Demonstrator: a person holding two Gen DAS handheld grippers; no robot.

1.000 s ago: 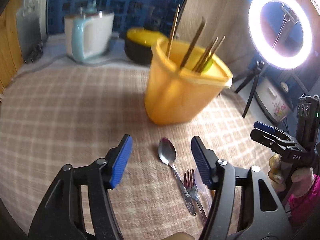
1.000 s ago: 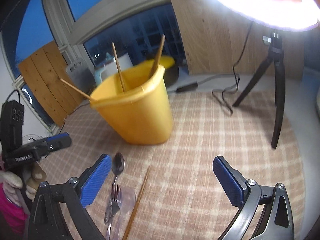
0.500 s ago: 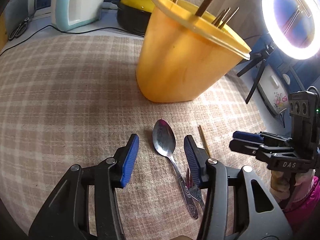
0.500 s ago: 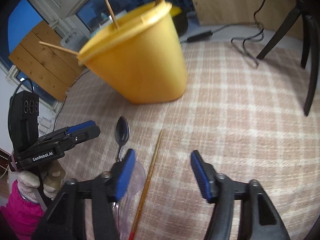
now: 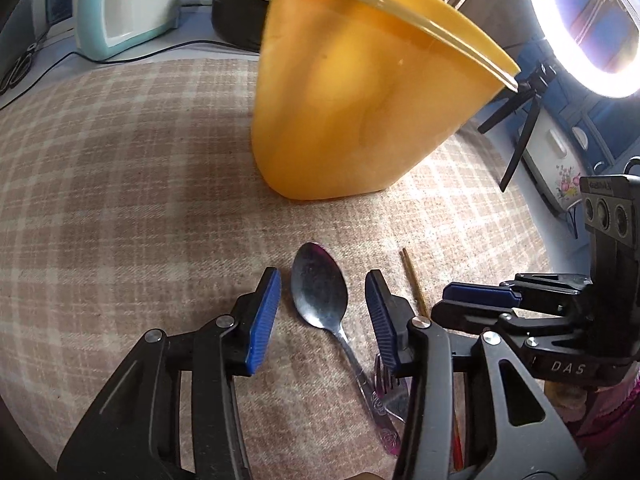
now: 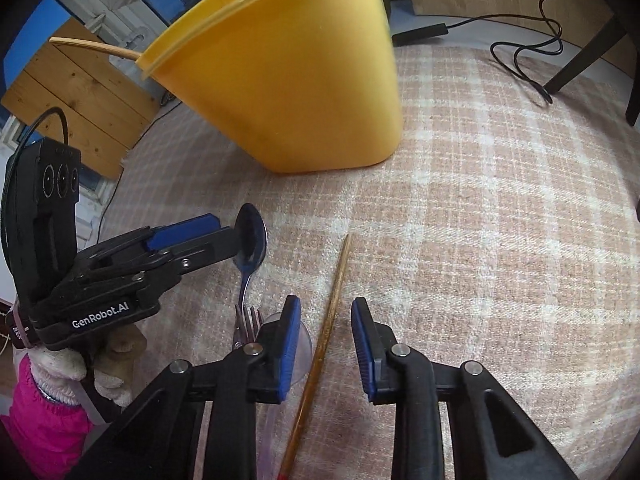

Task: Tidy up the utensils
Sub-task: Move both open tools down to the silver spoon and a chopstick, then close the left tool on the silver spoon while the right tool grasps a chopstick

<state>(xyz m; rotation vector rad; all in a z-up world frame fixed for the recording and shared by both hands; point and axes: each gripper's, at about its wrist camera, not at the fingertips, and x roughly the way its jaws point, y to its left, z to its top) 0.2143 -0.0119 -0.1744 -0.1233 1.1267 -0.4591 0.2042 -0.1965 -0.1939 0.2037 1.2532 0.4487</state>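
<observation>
1 spoon (image 5: 319,294) between closing left gripper (image 5: 323,312) jaws, ungripped | 1 chopstick (image 6: 320,354) between closing right gripper (image 6: 326,344) jaws, ungripped | 1 fork (image 6: 247,326) | 1 yellow bucket (image 6: 296,80)

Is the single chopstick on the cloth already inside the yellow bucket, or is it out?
Out. The chopstick lies flat on the checked cloth, in front of the yellow bucket, between the open fingers of the right hand-held gripper.

On the checked cloth (image 6: 500,200): one yellow tub (image 6: 304,80); one metal spoon (image 5: 320,296); one fork (image 5: 390,384); one loose chopstick (image 6: 324,336); one clear plastic spoon (image 6: 302,344); chopsticks in the tub, count unclear.
</observation>
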